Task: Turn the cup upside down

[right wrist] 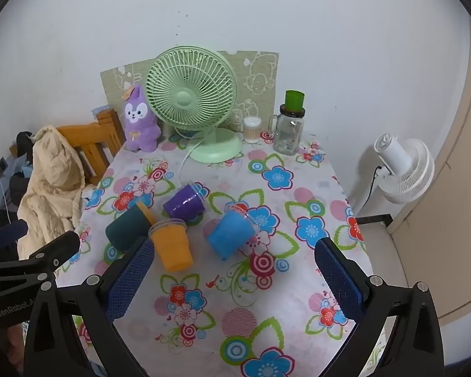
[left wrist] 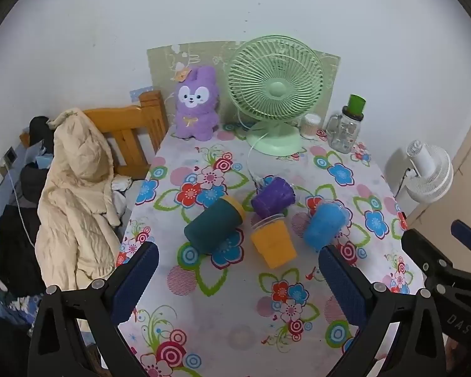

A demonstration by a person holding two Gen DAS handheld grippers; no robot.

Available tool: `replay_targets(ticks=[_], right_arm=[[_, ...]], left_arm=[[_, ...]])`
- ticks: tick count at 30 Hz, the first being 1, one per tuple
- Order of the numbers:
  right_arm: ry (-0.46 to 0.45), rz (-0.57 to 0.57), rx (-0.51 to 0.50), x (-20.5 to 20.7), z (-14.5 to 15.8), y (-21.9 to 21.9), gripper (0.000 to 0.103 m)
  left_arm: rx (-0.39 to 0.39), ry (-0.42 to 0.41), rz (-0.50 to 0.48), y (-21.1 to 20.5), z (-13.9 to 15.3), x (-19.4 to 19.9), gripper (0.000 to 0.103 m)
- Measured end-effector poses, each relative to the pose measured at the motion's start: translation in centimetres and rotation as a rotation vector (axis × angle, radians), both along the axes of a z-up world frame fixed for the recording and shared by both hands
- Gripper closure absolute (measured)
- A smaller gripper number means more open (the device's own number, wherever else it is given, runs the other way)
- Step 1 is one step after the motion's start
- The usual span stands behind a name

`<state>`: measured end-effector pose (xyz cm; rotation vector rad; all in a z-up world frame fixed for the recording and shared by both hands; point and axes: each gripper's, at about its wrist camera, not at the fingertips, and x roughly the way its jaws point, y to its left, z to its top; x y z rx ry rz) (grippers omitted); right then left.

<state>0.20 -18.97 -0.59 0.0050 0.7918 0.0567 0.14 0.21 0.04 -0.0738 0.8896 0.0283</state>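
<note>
Several cups lie on their sides on the flowered tablecloth [left wrist: 235, 314]: a dark teal cup [left wrist: 212, 227] with a yellow rim, a purple cup [left wrist: 273, 196], an orange cup [left wrist: 273, 243] and a blue cup [left wrist: 325, 223]. They also show in the right wrist view: teal [right wrist: 125, 227], purple [right wrist: 185, 204], orange [right wrist: 172, 245], blue [right wrist: 230, 234]. My left gripper [left wrist: 238, 270] is open and empty, just in front of the cups. My right gripper [right wrist: 235, 267] is open and empty, in front of the orange and blue cups.
A green fan [left wrist: 274, 94], a purple plush rabbit [left wrist: 196, 103], a glass jar with a green lid [left wrist: 345, 125] and a cotton-swab tub [left wrist: 311, 125] stand at the table's back. A chair with a beige coat [left wrist: 75, 194] is left; a white fan [right wrist: 402, 169] right.
</note>
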Motion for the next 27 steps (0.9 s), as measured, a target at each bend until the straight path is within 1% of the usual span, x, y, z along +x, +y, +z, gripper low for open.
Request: replay_targets(ticks=[1,2,9,10,16,17,27], right_arm=[[0.011,-0.002,0.000,0.0,0.0,-0.1,0.000],[0.011,-0.002,0.001,0.1,0.0,-0.2,0.000],[-0.007,0.008,-0.011,0.2,0.2,-0.3,0.000],[-0.004,0.007,-0.004,0.4,-0.3,-0.6,0.000],[-0.008,0.014,-0.001,0.8,-0.2,-0.2,0.000],[-0.014,0.012,0.001,0.4,0.2,-0.3,0.000],[-0.016,0.018,0.001,0.8,0.3,-0.3,0.000]], left_arm=[[0.000,-0.017,-0.007,0.3,0.2,-0.3,0.000],[0.061,-0.019,-0.007,-0.6,0.0,-0.4,0.000],[0.023,-0.027,0.004,-0.8,-0.2,0.0,0.000],[0.025,-0.025,0.006,-0.9,-0.1,0.1,0.000],[0.020,-0.032,0.017,-0.7,0.1,0.2,0.000],[0.018,-0.032,0.018,-0.7,0.1,0.1,0.000],[0.032,-0.032,0.014,-1.2,0.0,0.5,0.000]])
